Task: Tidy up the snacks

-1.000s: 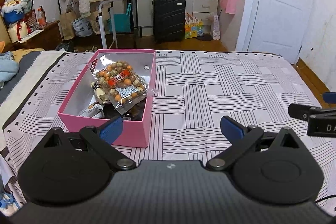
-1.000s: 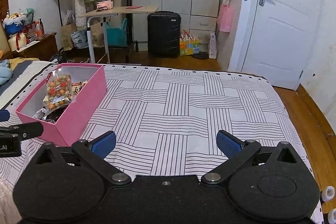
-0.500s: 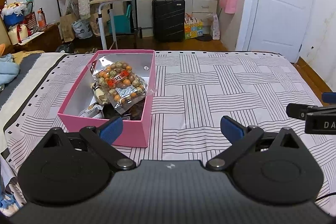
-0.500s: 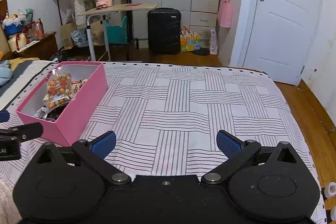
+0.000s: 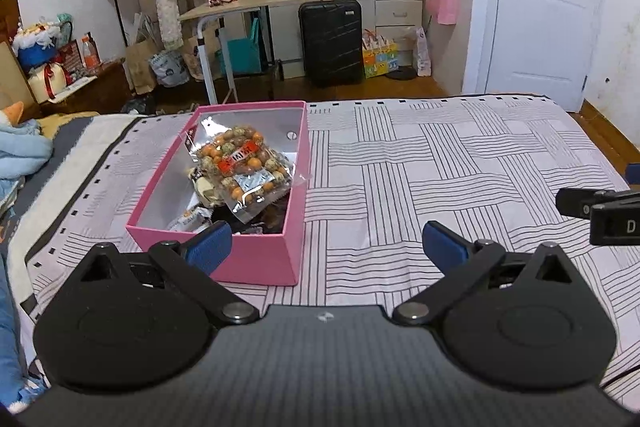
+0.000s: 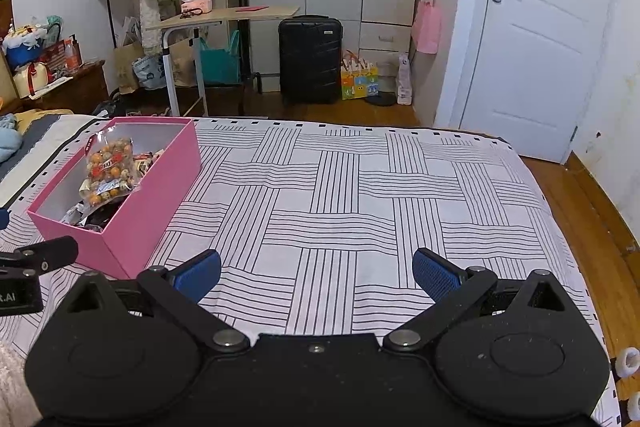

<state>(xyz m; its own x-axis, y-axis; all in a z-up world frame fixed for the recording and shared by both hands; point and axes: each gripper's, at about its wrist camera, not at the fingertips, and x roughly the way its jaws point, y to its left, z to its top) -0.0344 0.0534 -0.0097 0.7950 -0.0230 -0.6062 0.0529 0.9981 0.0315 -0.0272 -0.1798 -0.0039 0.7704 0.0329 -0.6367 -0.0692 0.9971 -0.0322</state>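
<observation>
Striped bedspread, filled pink box

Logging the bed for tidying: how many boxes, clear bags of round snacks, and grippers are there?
Pink box: 1
Clear bag of round snacks: 1
Grippers: 2, left gripper and right gripper, jaws open
Total: 4

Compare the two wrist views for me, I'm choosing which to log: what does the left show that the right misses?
Only the left wrist view looks down into the pink box, showing its silver lining and bottom packets. Only the right wrist view shows the wooden floor beside the bed. Both show the bag of round snacks, the striped bedspread and the black suitcase.
</observation>
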